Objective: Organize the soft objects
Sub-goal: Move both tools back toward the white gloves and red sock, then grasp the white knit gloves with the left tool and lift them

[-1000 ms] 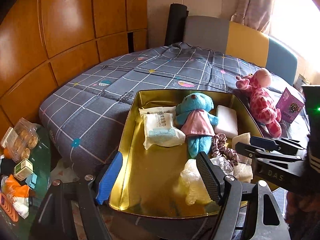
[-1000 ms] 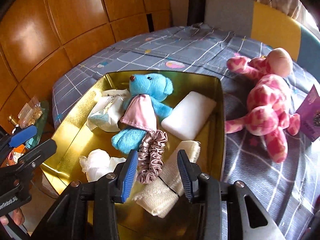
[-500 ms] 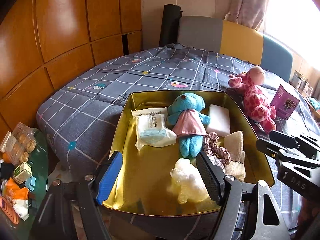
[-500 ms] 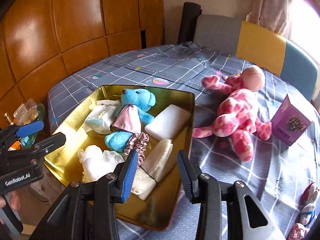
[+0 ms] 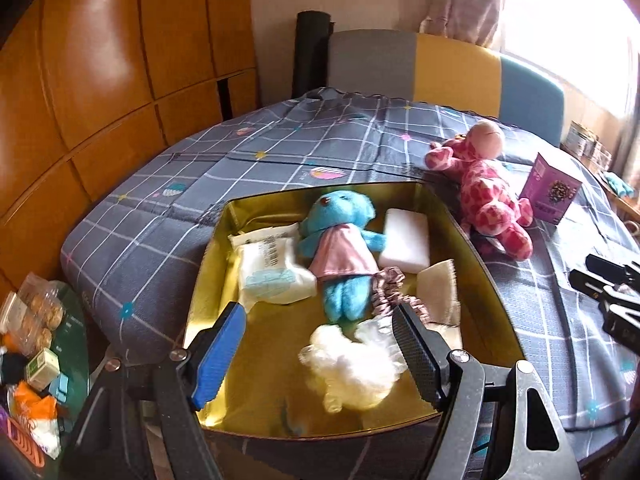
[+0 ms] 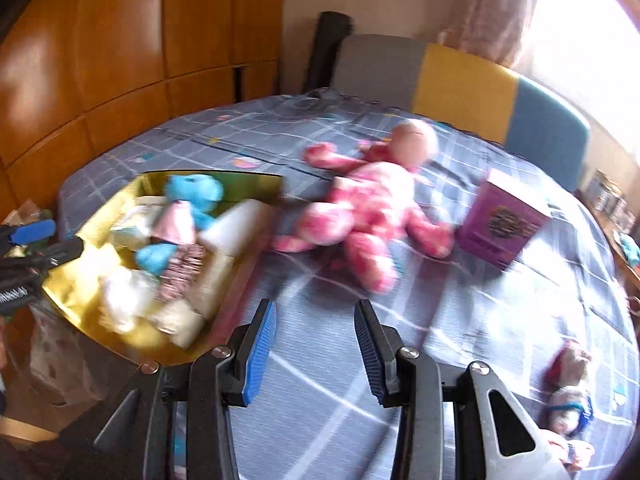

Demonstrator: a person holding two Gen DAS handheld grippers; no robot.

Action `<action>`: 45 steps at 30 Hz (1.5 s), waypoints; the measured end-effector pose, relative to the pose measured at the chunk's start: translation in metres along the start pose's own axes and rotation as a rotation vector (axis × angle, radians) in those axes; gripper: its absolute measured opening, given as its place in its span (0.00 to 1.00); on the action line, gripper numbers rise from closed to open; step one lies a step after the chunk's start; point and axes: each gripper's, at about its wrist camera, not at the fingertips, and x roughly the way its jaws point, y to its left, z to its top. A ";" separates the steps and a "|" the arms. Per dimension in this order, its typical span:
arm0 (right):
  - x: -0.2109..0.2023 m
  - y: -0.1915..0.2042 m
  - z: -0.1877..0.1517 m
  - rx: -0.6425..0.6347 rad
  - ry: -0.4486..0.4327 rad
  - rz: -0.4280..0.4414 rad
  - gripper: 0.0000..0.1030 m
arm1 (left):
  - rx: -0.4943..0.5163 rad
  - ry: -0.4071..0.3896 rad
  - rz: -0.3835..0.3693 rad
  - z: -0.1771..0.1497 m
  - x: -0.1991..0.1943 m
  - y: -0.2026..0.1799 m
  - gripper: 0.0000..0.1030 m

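Filling the lower middle of the left wrist view, the left gripper point(image 5: 318, 354) has its jaws spread wide with nothing between them; beyond it sits a gold tray point(image 5: 472, 240) on a grey checked cloth point(image 5: 168, 216); inside the tray, a blue teddy point(image 5: 340, 248) in a pink dress lies in the centre, a white packet point(image 5: 272, 272) just to its left, a white block point(image 5: 404, 240) touching its arm on the right, a frilly hair tie point(image 5: 386, 294) beside its legs, a cream folded cloth point(image 5: 438, 294) at the tray's right wall and a white fluffy bundle point(image 5: 348, 368) nearest the camera; outside the tray, at the upper right of the frame, a pink spotted toy point(image 5: 488, 196) lies on the cloth beside a purple box point(image 5: 550, 194). In the blurred right wrist view, the right gripper point(image 6: 316, 354) is parted and empty at the bottom centre, over bare cloth; the pink toy lies above it at mid-frame, the tray at the left, the purple box at the right.
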 end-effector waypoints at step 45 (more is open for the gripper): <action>-0.109 -0.316 -0.142 0.998 -0.165 -0.369 0.41 | 0.564 0.355 -0.776 0.029 0.062 -0.448 0.58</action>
